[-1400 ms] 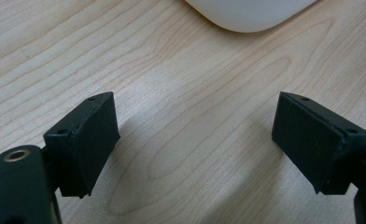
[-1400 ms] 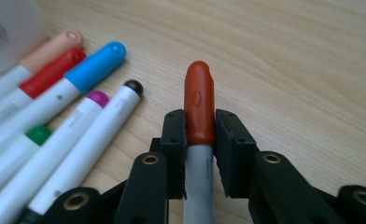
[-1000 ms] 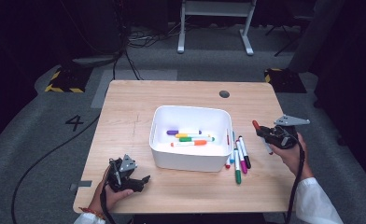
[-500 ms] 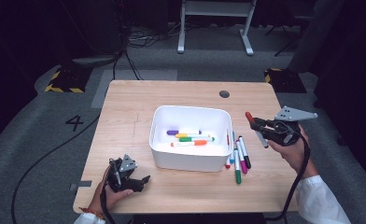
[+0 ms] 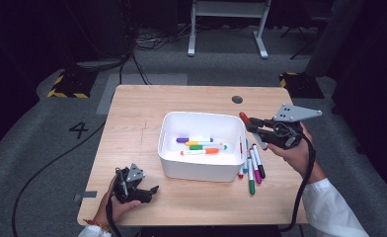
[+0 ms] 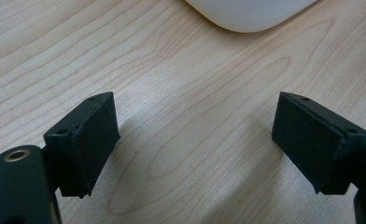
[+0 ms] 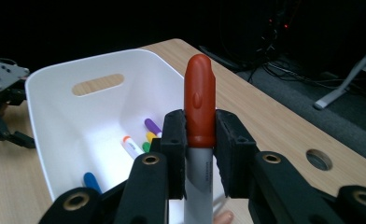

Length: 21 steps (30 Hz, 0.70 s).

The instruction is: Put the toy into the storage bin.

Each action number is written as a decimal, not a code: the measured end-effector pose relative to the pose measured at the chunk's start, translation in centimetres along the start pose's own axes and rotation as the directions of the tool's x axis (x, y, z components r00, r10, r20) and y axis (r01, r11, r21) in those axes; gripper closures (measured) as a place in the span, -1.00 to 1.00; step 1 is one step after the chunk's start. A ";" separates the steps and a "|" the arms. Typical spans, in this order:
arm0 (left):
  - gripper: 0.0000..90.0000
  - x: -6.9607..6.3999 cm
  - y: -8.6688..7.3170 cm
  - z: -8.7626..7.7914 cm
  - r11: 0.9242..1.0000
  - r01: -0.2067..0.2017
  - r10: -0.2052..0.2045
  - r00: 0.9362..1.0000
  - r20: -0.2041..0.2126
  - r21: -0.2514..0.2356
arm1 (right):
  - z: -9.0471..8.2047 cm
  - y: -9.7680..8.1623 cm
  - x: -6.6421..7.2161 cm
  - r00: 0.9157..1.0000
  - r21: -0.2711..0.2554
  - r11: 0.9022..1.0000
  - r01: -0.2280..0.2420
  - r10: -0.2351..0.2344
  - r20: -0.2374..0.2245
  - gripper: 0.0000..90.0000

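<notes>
Right hand-held gripper pinches a red-capped marker, jaws pressed on it at the seam between cap and grey barrel. In the high view the marker hangs in the air at the bin's right rim, cap toward the bin, not yet over the middle.

Step in hand looks like the carry to the bin. To do it well: bring the cap well inside the white wall before letting go, lower toward the markers already lying inside, tilt the barrel flat so it lands alongside them instead of bouncing off the rim. Grip is near one end, so the long barrel may swing; slow wrist.

Marker: glossy red cap, rounded tip with a small dimple, pale grey body below, slim and smooth, likely to slip if pinched loosely.

More markers lie on the surface just right of the bin.

Left hand-held gripper rests on the surface near the bin's front left corner, jaws spread, nothing between them.
</notes>
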<state>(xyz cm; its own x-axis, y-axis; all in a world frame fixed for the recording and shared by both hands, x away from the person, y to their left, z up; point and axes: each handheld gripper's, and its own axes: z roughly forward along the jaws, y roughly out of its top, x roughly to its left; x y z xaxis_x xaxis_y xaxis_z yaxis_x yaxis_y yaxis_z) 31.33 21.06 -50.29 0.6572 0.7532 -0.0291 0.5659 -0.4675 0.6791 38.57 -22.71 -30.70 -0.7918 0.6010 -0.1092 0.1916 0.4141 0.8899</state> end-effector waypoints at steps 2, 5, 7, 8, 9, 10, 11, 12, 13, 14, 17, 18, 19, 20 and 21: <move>-0.67 0.0 0.0 0.0 1.000 0.000 0.000 1.000 -0.001 0.000 | 0.2 0.5 0.4 1.000 0.001 1.000 0.002 -0.002 -0.008 0.66; -0.67 0.0 0.0 0.0 1.000 0.000 0.000 1.000 -0.004 -0.001 | 0.4 0.9 0.7 1.000 0.000 1.000 0.012 -0.012 -0.020 0.66; -0.67 0.0 0.0 0.0 1.000 0.000 0.000 1.000 0.000 0.000 | 0.7 1.3 1.1 0.999 -0.004 1.000 0.018 -0.018 -0.028 0.66; -0.67 0.0 0.0 0.0 1.000 -0.001 0.001 1.000 0.001 0.000 | 1.1 1.7 1.4 0.999 -0.006 0.999 0.032 -0.033 -0.039 0.66; -0.67 0.0 0.0 0.0 1.000 -0.001 0.001 1.000 0.001 0.000 | 1.1 1.7 1.4 0.999 -0.006 0.999 0.032 -0.033 -0.039 0.66; -0.67 0.0 0.0 0.0 1.000 0.000 0.000 1.000 -0.005 -0.001 | 1.6 2.0 1.8 0.998 -0.003 0.999 0.041 -0.041 -0.051 0.66; -0.67 0.0 0.0 0.0 1.000 0.000 0.000 1.000 -0.005 -0.001 | 1.6 2.0 1.8 0.998 -0.003 0.999 0.041 -0.041 -0.051 0.66; -0.67 0.0 0.0 0.0 1.000 -0.001 0.001 1.000 0.003 0.000 | 2.1 2.2 2.2 0.997 0.002 0.999 0.052 -0.052 -0.063 0.66; -0.67 0.0 0.0 0.0 1.000 0.000 0.000 1.000 0.000 0.000 | 2.4 2.3 2.4 0.996 0.005 0.998 0.056 -0.056 -0.070 0.66; -0.67 0.0 0.0 0.0 1.000 0.000 0.000 1.000 -0.005 -0.001 | 2.7 2.3 2.5 0.995 0.011 0.998 0.063 -0.062 -0.073 0.66; -0.67 0.0 0.0 0.0 1.000 -0.001 0.001 1.000 0.002 -0.001 | 3.6 2.4 2.9 0.994 0.018 0.998 0.063 -0.061 -0.091 0.66; -0.67 0.0 0.0 0.0 1.000 -0.001 0.001 1.000 0.002 0.000 | 3.8 2.4 3.0 0.993 0.020 0.997 0.069 -0.067 -0.097 0.66; -0.67 0.0 0.0 0.0 1.000 -0.001 0.001 1.000 0.002 0.000 | 4.1 2.4 3.1 0.992 0.026 0.997 0.074 -0.071 -0.102 0.66; -0.67 0.0 0.0 0.0 1.000 -0.001 0.001 1.000 0.002 -0.001 | 4.4 2.3 3.1 0.992 0.030 0.997 0.077 -0.073 -0.105 0.66; -0.67 0.0 0.0 0.0 1.000 -0.001 0.001 1.000 0.002 -0.001 | 4.4 2.3 3.1 0.992 0.030 0.997 0.077 -0.073 -0.105 0.66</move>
<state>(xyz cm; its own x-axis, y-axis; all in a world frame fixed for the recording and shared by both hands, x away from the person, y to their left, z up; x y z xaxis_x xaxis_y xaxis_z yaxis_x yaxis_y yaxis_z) 31.34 21.06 -50.29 0.6589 0.7517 -0.0294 0.5645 -0.4683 0.6797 39.08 -16.85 -30.93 -0.8603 0.4937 -0.1270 0.1474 0.4794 0.8651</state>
